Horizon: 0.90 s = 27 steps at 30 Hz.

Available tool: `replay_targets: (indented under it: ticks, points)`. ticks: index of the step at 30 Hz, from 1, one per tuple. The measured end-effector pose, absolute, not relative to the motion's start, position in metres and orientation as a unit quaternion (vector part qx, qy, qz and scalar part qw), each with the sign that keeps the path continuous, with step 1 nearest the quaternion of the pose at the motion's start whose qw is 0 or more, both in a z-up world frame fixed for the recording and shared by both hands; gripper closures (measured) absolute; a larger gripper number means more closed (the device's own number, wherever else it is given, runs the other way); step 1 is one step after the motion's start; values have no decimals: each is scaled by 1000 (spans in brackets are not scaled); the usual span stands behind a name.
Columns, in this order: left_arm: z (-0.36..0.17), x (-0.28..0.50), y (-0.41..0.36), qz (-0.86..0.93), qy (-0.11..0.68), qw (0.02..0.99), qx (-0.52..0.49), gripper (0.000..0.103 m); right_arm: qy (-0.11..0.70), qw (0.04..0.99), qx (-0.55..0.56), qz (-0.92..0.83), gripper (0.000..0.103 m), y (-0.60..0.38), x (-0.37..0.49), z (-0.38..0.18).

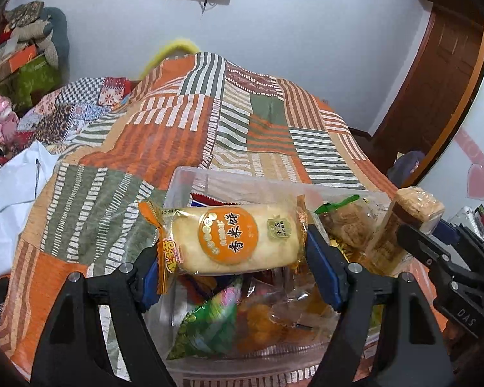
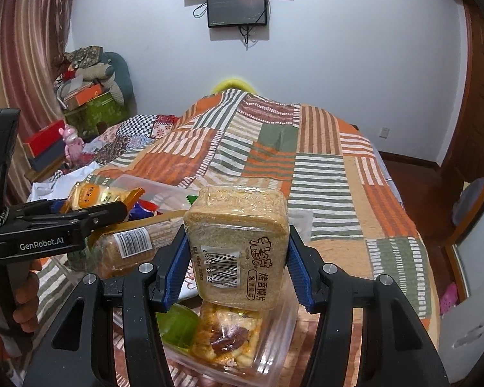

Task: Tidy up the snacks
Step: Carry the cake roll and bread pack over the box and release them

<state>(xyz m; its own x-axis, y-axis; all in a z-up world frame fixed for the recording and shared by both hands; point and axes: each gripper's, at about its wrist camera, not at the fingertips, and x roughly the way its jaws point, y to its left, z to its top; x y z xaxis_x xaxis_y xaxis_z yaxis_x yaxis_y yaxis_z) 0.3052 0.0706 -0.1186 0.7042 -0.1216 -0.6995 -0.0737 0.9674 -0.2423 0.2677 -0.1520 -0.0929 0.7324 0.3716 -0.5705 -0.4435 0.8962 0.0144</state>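
Patchwork quilt [image 1: 184,135] covers the bed, and a clear plastic bin [image 1: 190,177] part-filled with snacks sits at its near edge. Left hand-held gripper [image 1: 232,251] pinches an orange rice-cracker packet [image 1: 232,238] by its ends, held over the bin. Right hand-held gripper [image 2: 237,258] clamps a tan toasted-bun-chip pack [image 2: 238,245] above the bin's right end, where a nut-brittle pack [image 2: 229,338] lies. Judging by this, both items are at the placing step; next each needs lowering into a free gap, then the jaws spread.
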Motion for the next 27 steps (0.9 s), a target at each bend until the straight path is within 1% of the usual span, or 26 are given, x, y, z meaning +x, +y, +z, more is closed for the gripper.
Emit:
replay_targets:
  ticks: [4, 7, 10, 11, 20, 27]
  points:
    - [-123, 306, 78, -15, 392, 908, -148, 21, 305, 923, -55, 227, 48, -152, 270, -95]
    - [-124, 304, 79, -20, 395, 906, -154, 21, 315, 919, -45, 235, 47, -153, 272, -95]
    - [-121, 298, 78, -19, 392, 907, -150, 21, 317, 916, -38, 242, 39, -154, 270, -93]
    - [-120, 297, 78, -18, 392, 908, -148, 20, 314, 917, -35, 245, 37, -154, 268, -92]
    - [-100, 270, 72, -11, 374, 920, -118, 20, 283, 927, -35, 244, 37, -158, 247, -72]
    - [-62, 231, 68, -13, 335, 936, -103, 20, 255, 934, -22, 248, 37, -167, 220, -48]
